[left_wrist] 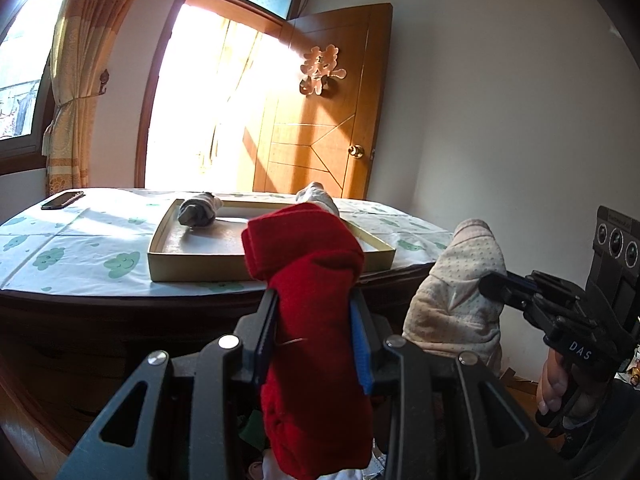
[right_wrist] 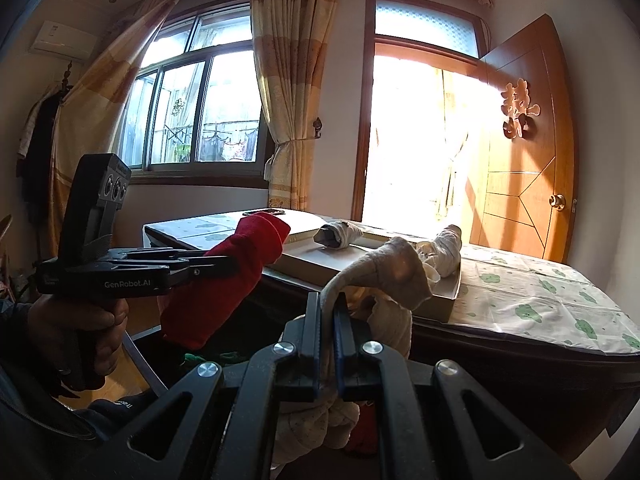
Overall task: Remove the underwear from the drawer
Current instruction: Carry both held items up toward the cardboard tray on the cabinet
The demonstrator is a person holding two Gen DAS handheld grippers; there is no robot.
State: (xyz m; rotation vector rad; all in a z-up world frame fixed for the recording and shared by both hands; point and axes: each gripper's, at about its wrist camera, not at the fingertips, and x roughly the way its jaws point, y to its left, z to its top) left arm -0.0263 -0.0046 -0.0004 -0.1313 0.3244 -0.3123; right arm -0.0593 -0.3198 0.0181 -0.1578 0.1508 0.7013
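My left gripper [left_wrist: 314, 300] is shut on a rolled red underwear [left_wrist: 308, 280], held upright in front of the table edge. To its right, my right gripper [left_wrist: 492, 284] is shut on a beige dotted underwear [left_wrist: 452, 296]. In the right wrist view the right gripper [right_wrist: 327, 304] pinches a thin fold of that beige underwear [right_wrist: 384, 272], and the rest hangs below. The left gripper [right_wrist: 230, 264] shows at the left with the red underwear [right_wrist: 224, 280]. Below both lies the open drawer [right_wrist: 140, 354] with more clothing, mostly hidden.
A shallow cardboard tray [left_wrist: 180, 268] sits on the cloth-covered table [left_wrist: 80, 248]. In it are a grey rolled piece [left_wrist: 199, 210] and a pale rolled piece [left_wrist: 318, 196]. A phone [left_wrist: 63, 199] lies at the far left corner. A wooden door [left_wrist: 320, 120] stands open behind.
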